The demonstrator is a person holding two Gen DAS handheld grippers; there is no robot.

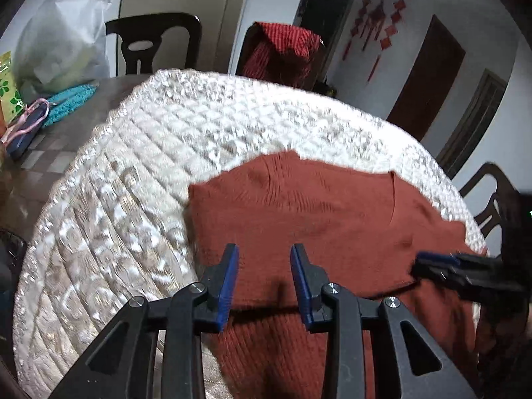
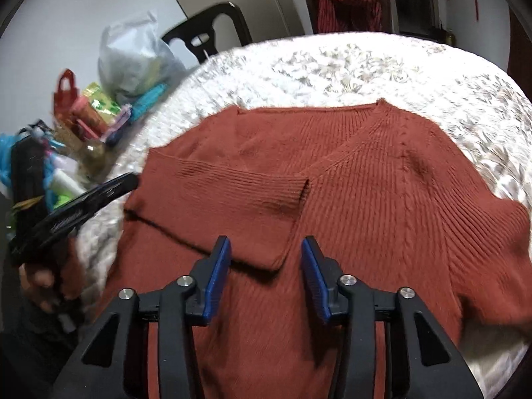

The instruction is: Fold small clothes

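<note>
A rust-red ribbed knit sweater point(image 2: 382, 179) lies on a white quilted cover point(image 2: 365, 63). Its left sleeve point(image 2: 232, 202) is folded across the body. It also shows in the left wrist view point(image 1: 316, 212). My left gripper point(image 1: 264, 266) is open and empty, just above the sweater's left part; it also shows at the left in the right wrist view point(image 2: 109, 186). My right gripper point(image 2: 264, 262) is open and empty above the folded sleeve's cuff end. It appears at the right edge of the left wrist view point(image 1: 432, 262), low over the sweater.
The quilted cover point(image 1: 166, 153) lies on a dark table point(image 1: 50, 153). A plastic bag point(image 1: 63, 36), a teal cloth point(image 1: 66, 103) and small packets point(image 2: 89, 113) crowd the table's left end. Dark chairs point(image 1: 156, 40) stand behind, one draped with red cloth point(image 1: 286, 50).
</note>
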